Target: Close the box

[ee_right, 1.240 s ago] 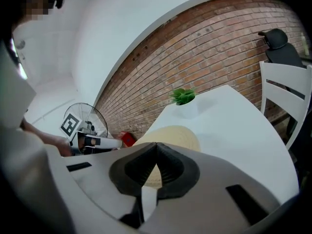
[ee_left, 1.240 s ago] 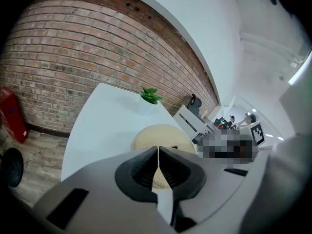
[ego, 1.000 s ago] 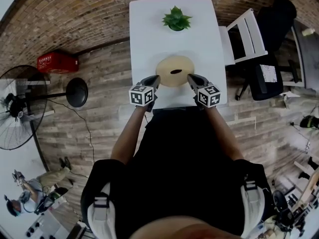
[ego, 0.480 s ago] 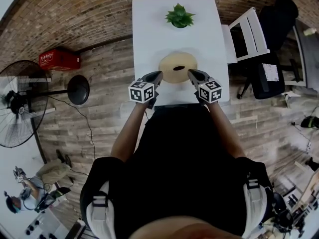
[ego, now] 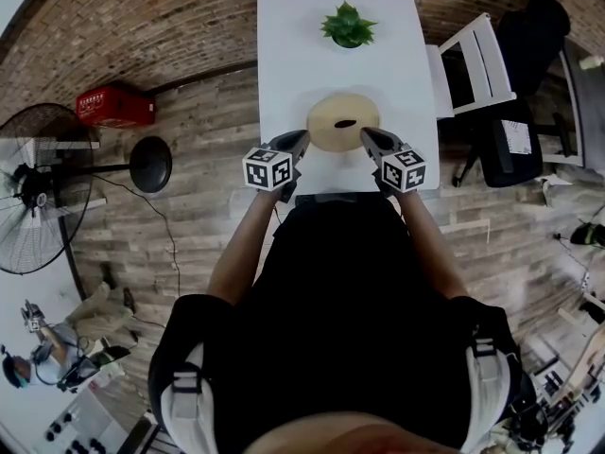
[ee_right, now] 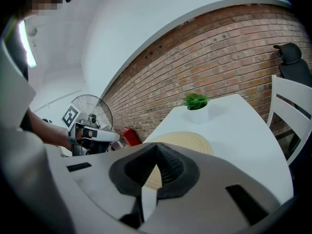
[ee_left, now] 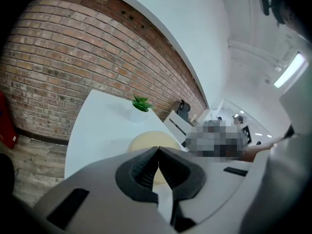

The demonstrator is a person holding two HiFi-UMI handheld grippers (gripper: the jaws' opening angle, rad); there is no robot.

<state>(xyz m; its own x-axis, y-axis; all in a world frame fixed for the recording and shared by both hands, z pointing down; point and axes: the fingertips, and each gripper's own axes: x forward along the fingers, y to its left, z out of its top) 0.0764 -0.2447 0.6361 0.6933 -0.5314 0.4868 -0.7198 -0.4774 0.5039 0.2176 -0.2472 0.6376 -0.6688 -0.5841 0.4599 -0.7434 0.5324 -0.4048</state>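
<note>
Nearest the person, at the front edge of the white rectangular surface (ego: 284, 64), the left tongs (ego: 301, 138) and right tongs (ego: 367, 135) are both clenched on nothing. Just beyond, between their tips, lies the round, flat, cream-coloured box (ego: 342, 121), about equally near each. Farther off stands a small green potted plant (ego: 348, 25).

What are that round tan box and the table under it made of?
Round box: probably pale wood or woven fibre, matte, even tan without gloss; grain too small to tell. Table: smooth white top, likely laminate or painted board.
</note>
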